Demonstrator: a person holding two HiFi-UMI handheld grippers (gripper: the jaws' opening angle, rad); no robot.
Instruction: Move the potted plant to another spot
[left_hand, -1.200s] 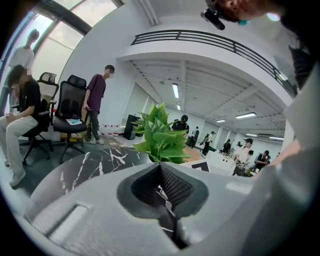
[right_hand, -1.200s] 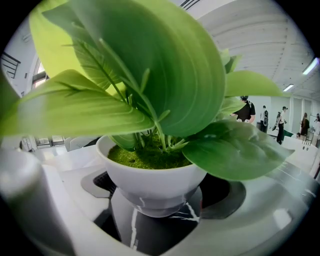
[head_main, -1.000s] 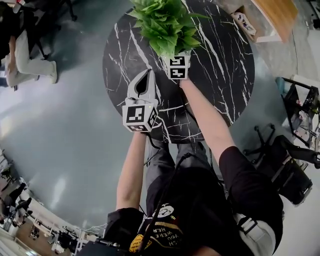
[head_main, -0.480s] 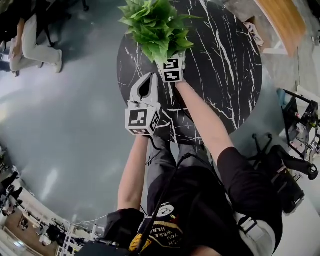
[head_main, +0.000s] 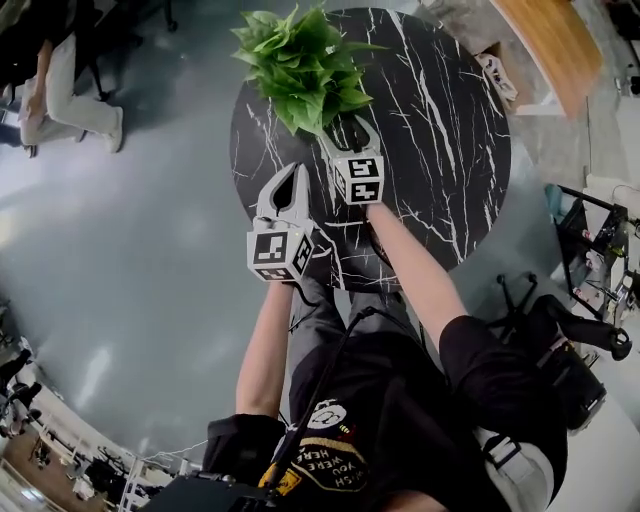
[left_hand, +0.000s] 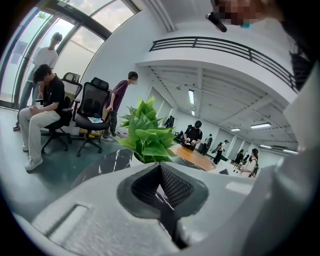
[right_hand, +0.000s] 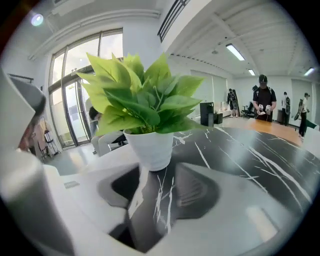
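The potted plant (head_main: 300, 62), green leaves in a white pot (right_hand: 151, 146), stands near the far left rim of the round black marble table (head_main: 430, 130). My right gripper (head_main: 343, 135) sits just on the near side of it. Its jaws are apart and closing, with only bare tabletop between them in the right gripper view (right_hand: 155, 175); the pot stands beyond their tips, untouched. My left gripper (head_main: 290, 178) hovers over the table's near left part with its jaws together and empty, and in the left gripper view (left_hand: 161, 167) the plant (left_hand: 147, 134) shows ahead.
A seated person (head_main: 60, 95) and office chairs are on the floor to the left. A wooden table (head_main: 550, 35) is at the top right, and a black chair (head_main: 570, 340) and equipment stand to the right. More people (left_hand: 45, 110) sit and stand beyond the table.
The plant shifted left on the table with the right gripper at its pot. That gripper has since come off the pot and drawn back toward me. The left gripper moved only slightly.
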